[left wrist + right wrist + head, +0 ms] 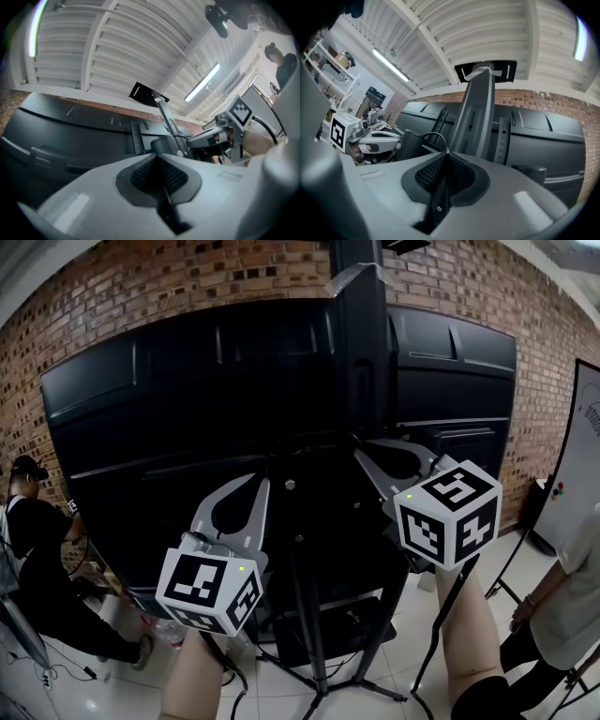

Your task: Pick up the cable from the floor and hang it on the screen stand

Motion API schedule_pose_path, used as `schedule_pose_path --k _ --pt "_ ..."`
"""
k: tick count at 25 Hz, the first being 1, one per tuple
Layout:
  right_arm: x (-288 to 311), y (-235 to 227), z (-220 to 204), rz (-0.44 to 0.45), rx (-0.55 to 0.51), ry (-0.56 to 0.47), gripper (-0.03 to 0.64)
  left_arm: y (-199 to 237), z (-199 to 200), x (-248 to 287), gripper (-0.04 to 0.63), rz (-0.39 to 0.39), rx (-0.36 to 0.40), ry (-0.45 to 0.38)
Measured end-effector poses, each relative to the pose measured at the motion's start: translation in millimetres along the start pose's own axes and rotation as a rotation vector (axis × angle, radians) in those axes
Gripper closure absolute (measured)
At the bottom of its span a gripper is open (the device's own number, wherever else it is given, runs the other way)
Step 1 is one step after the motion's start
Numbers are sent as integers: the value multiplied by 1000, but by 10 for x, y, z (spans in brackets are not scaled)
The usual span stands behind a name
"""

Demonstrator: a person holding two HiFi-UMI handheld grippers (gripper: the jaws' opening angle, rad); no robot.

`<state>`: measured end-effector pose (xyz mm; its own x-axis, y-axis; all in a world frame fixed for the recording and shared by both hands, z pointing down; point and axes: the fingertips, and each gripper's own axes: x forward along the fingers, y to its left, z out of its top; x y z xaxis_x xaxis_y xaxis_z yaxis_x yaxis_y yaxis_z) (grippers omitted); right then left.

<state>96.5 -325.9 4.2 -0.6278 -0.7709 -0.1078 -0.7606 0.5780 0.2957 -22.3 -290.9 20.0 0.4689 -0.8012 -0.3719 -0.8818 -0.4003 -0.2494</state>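
Left tongs (157, 159) and right tongs (443, 157) press together, apparently pinching the thin cable (436, 134), which could slip free before hooking the screen stand (478, 108).

Black screen back (187, 399) closes the whole front. Stand column (361, 352) rises at centre; its splayed legs (319, 681) cross the tiled floor (94, 695). Left person (37, 559), right person (562, 606) and whiteboard (586, 456) bound the sides.

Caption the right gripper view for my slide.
Right tongs closed on a thin black cable, in front of the screen stand's grey post and the screen's dark back.
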Motion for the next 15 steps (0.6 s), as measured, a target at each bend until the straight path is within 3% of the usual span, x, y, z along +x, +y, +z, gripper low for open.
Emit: schedule_pose_path --k 10,15 --pt "-105 165 -641 -6 165 37 600 23 50 -155 591 61 28 -14" --pt "-106 408 -821 22 233 -17 599 -46 8 -291 591 61 62 -16"
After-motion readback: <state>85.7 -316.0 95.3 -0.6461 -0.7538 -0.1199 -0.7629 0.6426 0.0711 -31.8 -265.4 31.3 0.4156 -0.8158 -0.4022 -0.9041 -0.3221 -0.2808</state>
